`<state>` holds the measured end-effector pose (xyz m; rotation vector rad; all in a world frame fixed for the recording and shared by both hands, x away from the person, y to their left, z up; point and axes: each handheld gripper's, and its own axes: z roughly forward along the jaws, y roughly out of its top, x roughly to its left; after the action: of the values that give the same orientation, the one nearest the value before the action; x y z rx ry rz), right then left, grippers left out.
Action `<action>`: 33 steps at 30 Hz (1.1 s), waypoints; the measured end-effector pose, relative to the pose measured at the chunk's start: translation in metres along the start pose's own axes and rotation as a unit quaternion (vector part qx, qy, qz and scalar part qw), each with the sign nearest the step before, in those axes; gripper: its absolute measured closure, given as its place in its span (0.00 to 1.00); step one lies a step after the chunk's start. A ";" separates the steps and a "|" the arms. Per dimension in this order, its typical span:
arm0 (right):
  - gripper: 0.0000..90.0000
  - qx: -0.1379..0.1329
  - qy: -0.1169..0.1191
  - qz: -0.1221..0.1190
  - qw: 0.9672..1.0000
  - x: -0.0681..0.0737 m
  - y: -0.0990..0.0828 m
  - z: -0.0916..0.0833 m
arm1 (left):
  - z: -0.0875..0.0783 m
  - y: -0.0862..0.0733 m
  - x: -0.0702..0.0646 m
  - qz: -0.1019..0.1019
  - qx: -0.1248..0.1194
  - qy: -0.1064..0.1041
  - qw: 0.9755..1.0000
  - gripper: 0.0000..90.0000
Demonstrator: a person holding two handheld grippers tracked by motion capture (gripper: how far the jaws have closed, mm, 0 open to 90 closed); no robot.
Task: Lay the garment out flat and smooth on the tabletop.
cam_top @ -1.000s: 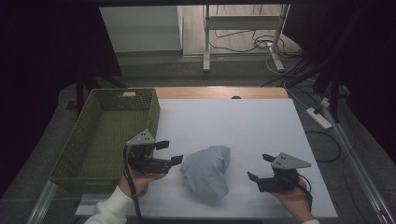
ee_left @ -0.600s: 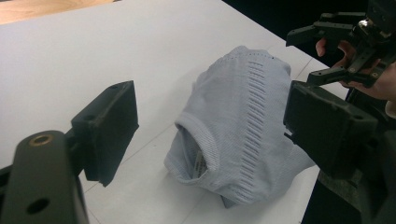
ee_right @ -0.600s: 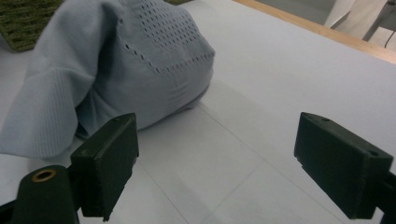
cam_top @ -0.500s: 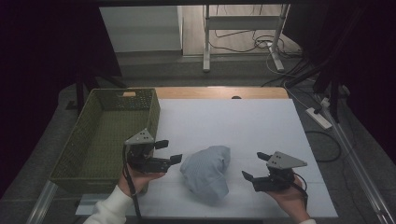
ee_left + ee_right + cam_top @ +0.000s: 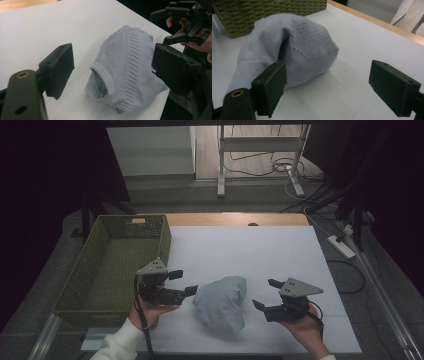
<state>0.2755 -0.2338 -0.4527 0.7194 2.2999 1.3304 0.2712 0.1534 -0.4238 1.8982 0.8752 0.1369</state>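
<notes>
A crumpled pale blue knit garment (image 5: pixel 222 304) lies on the white table near its front edge. In the left gripper view the garment (image 5: pixel 126 72) shows a ribbed neck opening with a label. In the right gripper view the garment (image 5: pixel 294 47) bulges up with perforated fabric. My left gripper (image 5: pixel 182 282) stands open just left of the garment, jaws pointing at it. My right gripper (image 5: pixel 265 294) is open to the garment's right, a short gap away. Both grippers hold nothing.
A green woven basket (image 5: pixel 95 265) stands at the table's left, close behind my left gripper. The basket's corner (image 5: pixel 262 15) rises beyond the garment. The white table (image 5: pixel 240 250) stretches back to a wooden edge (image 5: pixel 235 219). Cables and a power strip (image 5: pixel 341 246) lie on the floor.
My right gripper has moved left, closer to the garment. The left gripper has barely shifted. The garment lies as before.
</notes>
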 end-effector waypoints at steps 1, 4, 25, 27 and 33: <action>0.17 -0.003 0.001 0.001 1.000 0.001 0.002 0.001 | 0.000 0.000 0.000 0.000 0.000 -0.001 1.000 0.21; 0.17 -0.008 0.007 0.002 1.000 0.002 0.008 0.003 | 0.000 0.000 0.000 0.001 0.000 -0.001 1.000 0.21; 0.17 0.000 0.049 -0.035 0.998 0.024 0.050 0.041 | -0.004 0.001 0.001 -0.002 -0.006 0.002 1.000 0.21; 0.17 -0.001 0.053 -0.040 0.998 0.028 0.053 0.042 | -0.004 0.001 0.000 -0.001 -0.007 0.002 1.000 0.21; 0.17 -0.005 0.071 -0.049 0.996 0.040 0.058 0.044 | -0.005 0.001 0.001 -0.002 -0.008 0.002 1.000 0.21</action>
<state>0.2820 -0.1554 -0.4261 0.5169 2.4031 1.3873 0.2702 0.1571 -0.4206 1.8825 0.8778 0.1445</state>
